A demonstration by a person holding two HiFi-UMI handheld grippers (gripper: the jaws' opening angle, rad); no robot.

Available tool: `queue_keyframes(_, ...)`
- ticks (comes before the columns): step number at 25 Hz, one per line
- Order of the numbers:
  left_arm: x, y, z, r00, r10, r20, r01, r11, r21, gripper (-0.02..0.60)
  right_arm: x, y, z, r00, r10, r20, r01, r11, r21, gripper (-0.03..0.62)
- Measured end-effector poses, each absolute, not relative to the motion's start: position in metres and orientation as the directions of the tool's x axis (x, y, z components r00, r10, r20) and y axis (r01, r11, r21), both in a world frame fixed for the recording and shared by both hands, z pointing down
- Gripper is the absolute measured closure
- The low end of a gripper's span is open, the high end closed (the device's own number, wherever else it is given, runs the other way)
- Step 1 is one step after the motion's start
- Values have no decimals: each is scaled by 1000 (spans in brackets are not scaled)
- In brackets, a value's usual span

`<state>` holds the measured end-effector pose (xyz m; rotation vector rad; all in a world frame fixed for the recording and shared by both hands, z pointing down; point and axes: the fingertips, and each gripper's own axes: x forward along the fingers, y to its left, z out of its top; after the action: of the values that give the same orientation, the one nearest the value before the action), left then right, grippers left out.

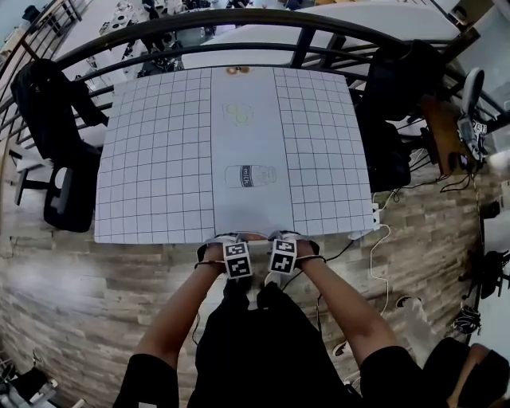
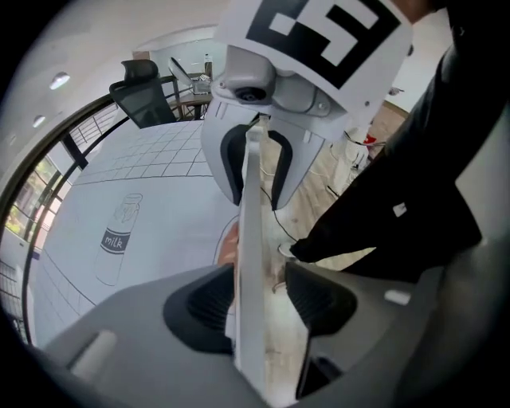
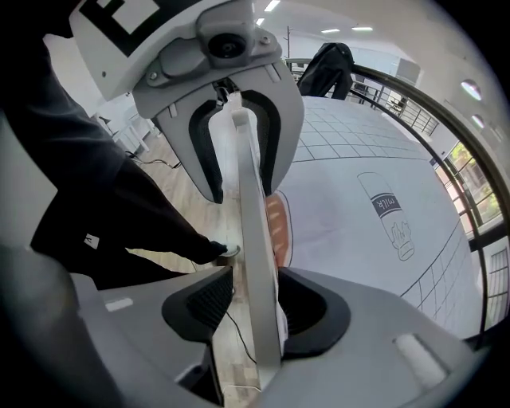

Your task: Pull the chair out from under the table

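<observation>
A black office chair (image 1: 62, 187) with a dark jacket over its back stands at the table's left side. A second dark chair (image 1: 396, 103) stands at the right side; one of them shows far off as a chair (image 2: 143, 97) and a chair (image 3: 331, 65). The white table (image 1: 151, 159) carries a grid mat. My left gripper (image 1: 239, 241) and right gripper (image 1: 277, 239) face each other at the middle of the near edge. The left gripper (image 2: 253, 299) is shut on the thin table edge (image 2: 253, 231). The right gripper (image 3: 256, 303) is likewise shut on that edge (image 3: 253, 231).
A curved black railing (image 1: 263, 20) runs behind the table. A white power strip (image 1: 375, 215) and its cable (image 1: 374, 263) hang off the near right corner. The wood floor (image 1: 80, 279) lies all around. The mat shows a printed milk bottle (image 1: 249, 176).
</observation>
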<state>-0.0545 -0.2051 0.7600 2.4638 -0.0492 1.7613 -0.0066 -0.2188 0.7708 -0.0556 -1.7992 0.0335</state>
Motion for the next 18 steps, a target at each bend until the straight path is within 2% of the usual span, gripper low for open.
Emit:
queue_keyframes(6, -62, -202, 781, 241, 52, 969, -9, -998, 56, 381, -10, -218, 780, -203, 19, 979, 72, 997, -4, 447)
queue_keyframes(9, -59, -204, 786, 258, 68, 964, -37, -996, 80, 392, -12, -219, 786, -199, 9, 980, 70, 998, 5, 456)
queue_keyframes(12, -59, -208, 790, 270, 57, 961, -42, -997, 71, 439, -13, -221, 791, -200, -2, 980, 68, 998, 16, 468)
queue_keyframes(15, -61, -209, 795, 265, 52, 963, -18, -998, 59, 438, -13, -221, 794, -189, 5, 982, 93, 996, 13, 467)
queue_keyframes(18, -63, -208, 800, 258, 80, 963, -59, -993, 99, 437, -9, -220, 799, -171, 13, 985, 108, 994, 5, 468)
